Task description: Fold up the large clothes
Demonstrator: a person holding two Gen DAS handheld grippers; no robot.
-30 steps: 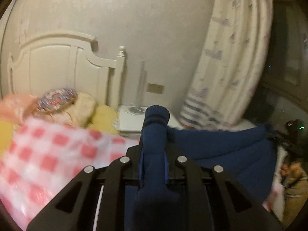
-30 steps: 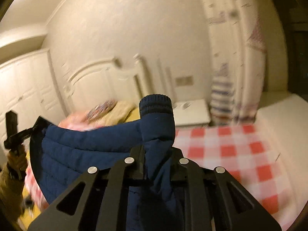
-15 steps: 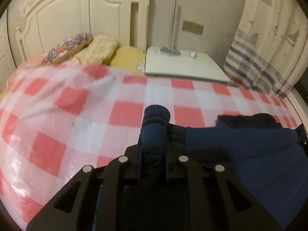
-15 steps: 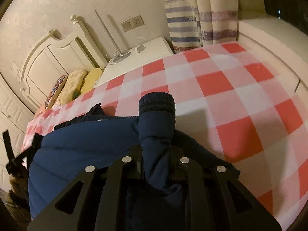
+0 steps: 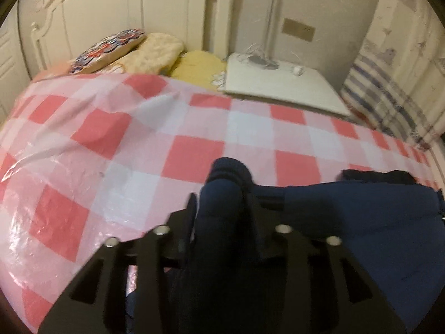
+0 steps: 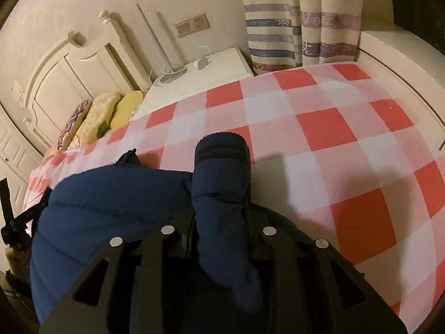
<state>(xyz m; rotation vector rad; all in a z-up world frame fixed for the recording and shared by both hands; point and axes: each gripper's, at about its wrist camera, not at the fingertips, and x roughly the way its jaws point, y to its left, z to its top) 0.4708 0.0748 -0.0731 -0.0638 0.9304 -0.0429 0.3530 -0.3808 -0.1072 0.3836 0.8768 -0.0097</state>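
Navy jacket (image 5: pixel 347 222) sleeves lie between both tongs: left tongs (image 5: pixel 222 208) just loosening, right tongs (image 6: pixel 221 217) clenched on theirs.

Text on jacket (image 6: pixel 111 211): I am seeing none.
Text on curtain (image 6: pixel 278 36): I am reading none; only ship and wheel pictures are showing.
Text on wall plate (image 6: pixel 192 25): I am making out nothing.

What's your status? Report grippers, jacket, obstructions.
Left gripper just been opening, cuff loose inside. Right gripper shut on other cuff. Jacket down on bed. Nothing in the way.
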